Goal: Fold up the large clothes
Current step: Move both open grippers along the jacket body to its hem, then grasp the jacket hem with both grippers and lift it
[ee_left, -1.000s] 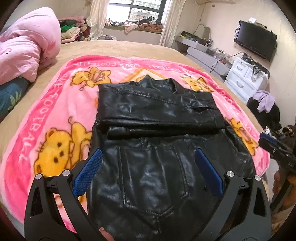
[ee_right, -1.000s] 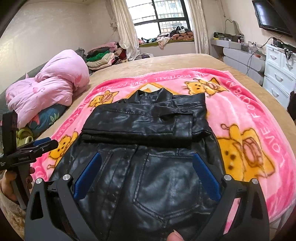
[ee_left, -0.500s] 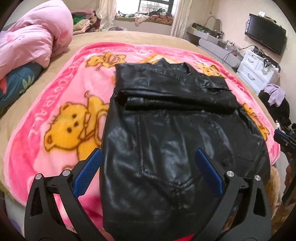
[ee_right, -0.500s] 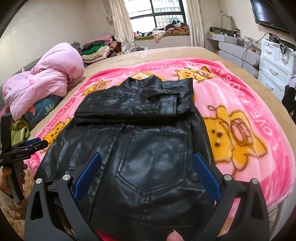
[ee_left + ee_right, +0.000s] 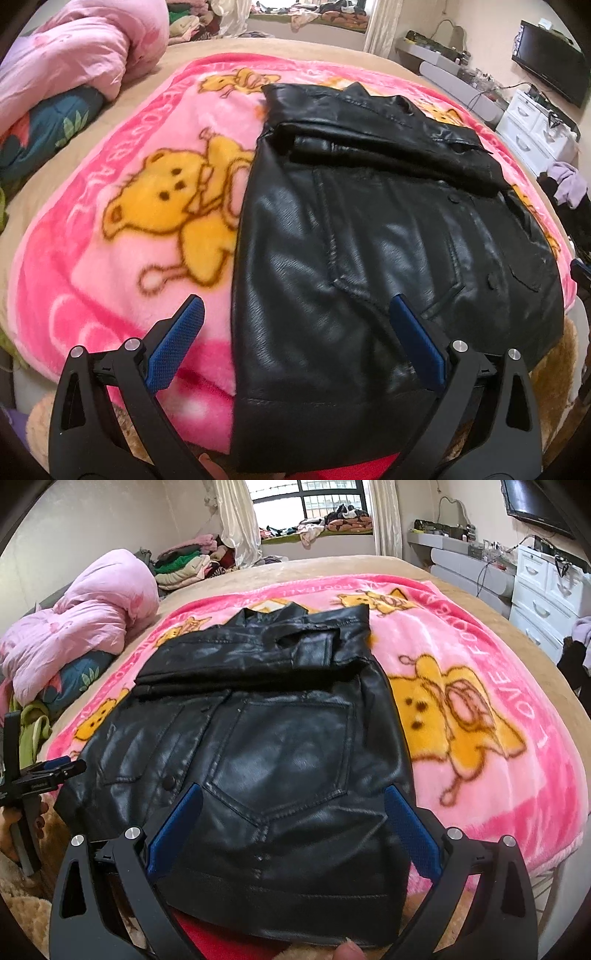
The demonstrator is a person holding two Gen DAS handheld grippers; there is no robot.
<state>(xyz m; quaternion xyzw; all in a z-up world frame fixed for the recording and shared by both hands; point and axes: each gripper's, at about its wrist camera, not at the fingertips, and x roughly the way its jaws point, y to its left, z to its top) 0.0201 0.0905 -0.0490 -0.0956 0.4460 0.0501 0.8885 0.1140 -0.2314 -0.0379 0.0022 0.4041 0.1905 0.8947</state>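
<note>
A black leather jacket (image 5: 369, 229) lies on a pink bear-print blanket (image 5: 110, 221), its sleeves folded across the chest; it also shows in the right wrist view (image 5: 280, 746). My left gripper (image 5: 295, 328) is open and empty, hovering over the jacket's near left hem corner. My right gripper (image 5: 291, 812) is open and empty over the near right part of the hem. The left gripper (image 5: 59, 771) also shows at the left edge of the right wrist view. Red lining (image 5: 221, 941) shows under the hem.
A pink quilt (image 5: 74, 62) and dark pillow (image 5: 48, 125) lie on the bed's left side. White drawers (image 5: 546, 590) and a wall TV (image 5: 550, 70) stand to the right. A clothes pile (image 5: 184, 561) sits at the far end near the window.
Both grippers have pulled back toward the near edge of the bed and spread apart, the left one moving left, the right one right. The jacket has not moved.
</note>
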